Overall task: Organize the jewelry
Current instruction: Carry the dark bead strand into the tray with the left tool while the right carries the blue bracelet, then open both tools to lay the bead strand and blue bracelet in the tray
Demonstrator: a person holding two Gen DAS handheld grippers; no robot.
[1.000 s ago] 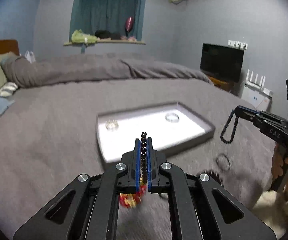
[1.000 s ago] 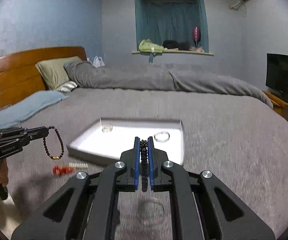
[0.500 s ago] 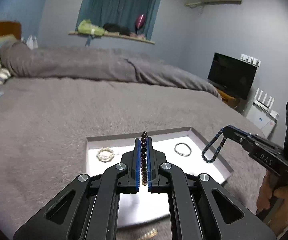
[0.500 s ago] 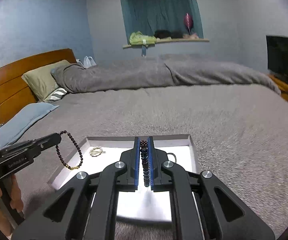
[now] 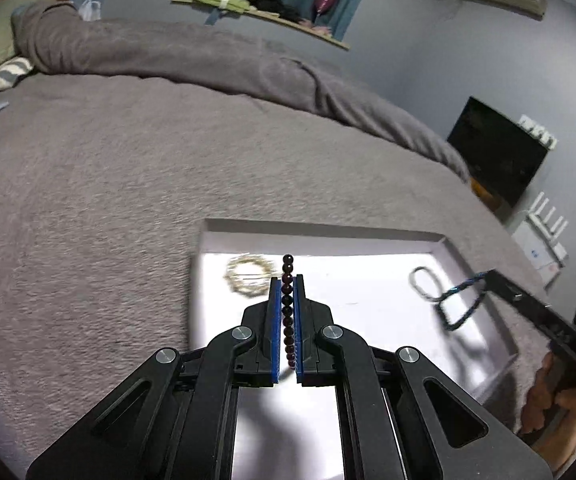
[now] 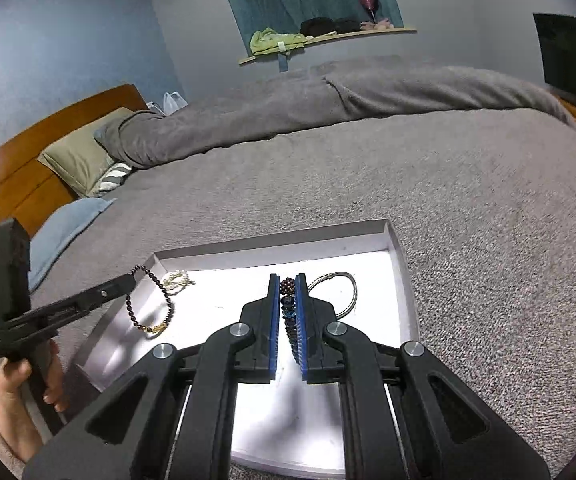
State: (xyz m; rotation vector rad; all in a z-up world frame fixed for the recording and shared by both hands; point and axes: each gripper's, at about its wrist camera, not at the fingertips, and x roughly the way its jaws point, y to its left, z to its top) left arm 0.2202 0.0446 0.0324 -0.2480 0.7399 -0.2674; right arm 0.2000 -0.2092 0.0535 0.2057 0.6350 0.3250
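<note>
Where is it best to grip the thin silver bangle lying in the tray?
Probably pinch the bangle across its rim from above, one finger inside the loop, one outside: it lies flat on the tray, a thin wire with no side hold.

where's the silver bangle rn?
The silver bangle lies flat in the white tray, far-right corner, just behind the right gripper.
</note>
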